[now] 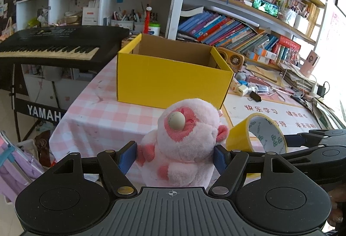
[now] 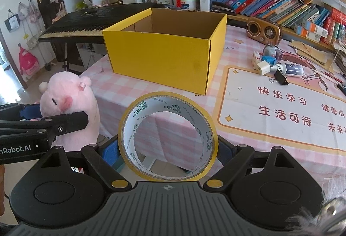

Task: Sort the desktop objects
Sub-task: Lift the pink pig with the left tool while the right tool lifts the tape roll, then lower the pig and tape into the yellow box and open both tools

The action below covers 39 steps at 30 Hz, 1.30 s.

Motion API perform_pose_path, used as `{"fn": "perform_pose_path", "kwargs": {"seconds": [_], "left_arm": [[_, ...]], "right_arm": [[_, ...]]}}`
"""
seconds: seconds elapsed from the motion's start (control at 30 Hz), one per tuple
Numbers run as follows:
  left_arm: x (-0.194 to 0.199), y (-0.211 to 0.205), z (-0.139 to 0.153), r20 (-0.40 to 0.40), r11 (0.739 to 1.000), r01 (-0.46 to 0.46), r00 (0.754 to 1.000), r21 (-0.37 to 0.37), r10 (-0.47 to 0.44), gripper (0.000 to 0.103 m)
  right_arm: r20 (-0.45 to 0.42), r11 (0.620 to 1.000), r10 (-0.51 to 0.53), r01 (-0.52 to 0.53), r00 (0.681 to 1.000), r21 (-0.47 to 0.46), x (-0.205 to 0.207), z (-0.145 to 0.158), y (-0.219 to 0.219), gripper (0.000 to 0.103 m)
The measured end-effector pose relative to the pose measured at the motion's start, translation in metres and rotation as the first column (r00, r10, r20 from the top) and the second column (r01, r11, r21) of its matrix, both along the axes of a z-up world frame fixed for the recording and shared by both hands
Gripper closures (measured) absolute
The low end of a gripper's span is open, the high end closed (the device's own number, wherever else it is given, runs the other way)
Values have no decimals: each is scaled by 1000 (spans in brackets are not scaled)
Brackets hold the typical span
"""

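1. Left wrist view: the left gripper (image 1: 175, 157) is clamped on a pink plush toy (image 1: 181, 145); its blue pads (image 1: 127, 158) press the toy's sides, and the toy sits upright between them, its round beige nose facing the camera
2. Just to the right of this claw a yellow tape roll (image 1: 257, 136) stands on edge, with the dark fingers of the right gripper (image 1: 270, 145) on either side of it
3. Straight ahead of the claw, beyond the toy, an open yellow box (image 1: 173, 76) rests on the pink checked tablecloth (image 1: 103, 110); to the far left stands a black keyboard (image 1: 56, 45), and up to the right are shelves of books (image 1: 227, 28)
4. Right wrist view: the right gripper (image 2: 167, 149) grips the yellow tape roll (image 2: 167, 136) by its outer rim, the ring's hole facing the camera and the cloth showing through it
5. To the left of this claw the left gripper (image 2: 52, 117) holds the pink plush toy (image 2: 71, 110) around its body
6. Ahead of the claw sits the yellow box (image 2: 162, 56), apart from the tape; to the right ahead, a printed mat (image 2: 281, 110), a small wooden radio (image 2: 262, 30) and a black binder clip (image 2: 281, 79) lie on the tablecloth (image 2: 121, 86)
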<state>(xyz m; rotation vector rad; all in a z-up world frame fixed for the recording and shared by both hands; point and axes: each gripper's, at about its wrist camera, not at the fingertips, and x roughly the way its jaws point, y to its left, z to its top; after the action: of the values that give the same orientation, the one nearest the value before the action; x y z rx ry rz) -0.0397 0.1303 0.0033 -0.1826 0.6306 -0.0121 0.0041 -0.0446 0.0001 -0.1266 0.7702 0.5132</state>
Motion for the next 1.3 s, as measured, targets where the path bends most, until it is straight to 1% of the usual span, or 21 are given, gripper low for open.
{"fn": "perform_pose_path", "kwargs": {"seconds": [0.33,0.5,0.63,0.8,1.03,1.13,1.3], "left_arm": [[7,4,-3,-12,1000,5,1000,-20,-5,30],[14,6,3,10,1000,16,1000,-11,-16,30],[23,7,16,47,1000,21,999,-17,-20,30],[42,10,36,107,999,19,994,-32,-15,30],[82,13,63,192,999,25,981,-24,-20,30],[105,16,69,213,1000,19,977,-21,-14,30],[142,22,75,229,999,0,973,-41,9,30]], "right_arm": [[-15,1000,2,-3,1000,-19,8,-2,3,16],[34,1000,13,-12,999,-24,13,6,6,16],[66,1000,11,-12,998,8,27,20,8,16],[120,998,16,-23,993,56,52,46,12,16],[198,992,36,-59,980,111,103,81,17,16],[216,990,38,-66,976,122,130,90,20,16],[225,986,48,-82,973,142,173,99,26,16]]}}
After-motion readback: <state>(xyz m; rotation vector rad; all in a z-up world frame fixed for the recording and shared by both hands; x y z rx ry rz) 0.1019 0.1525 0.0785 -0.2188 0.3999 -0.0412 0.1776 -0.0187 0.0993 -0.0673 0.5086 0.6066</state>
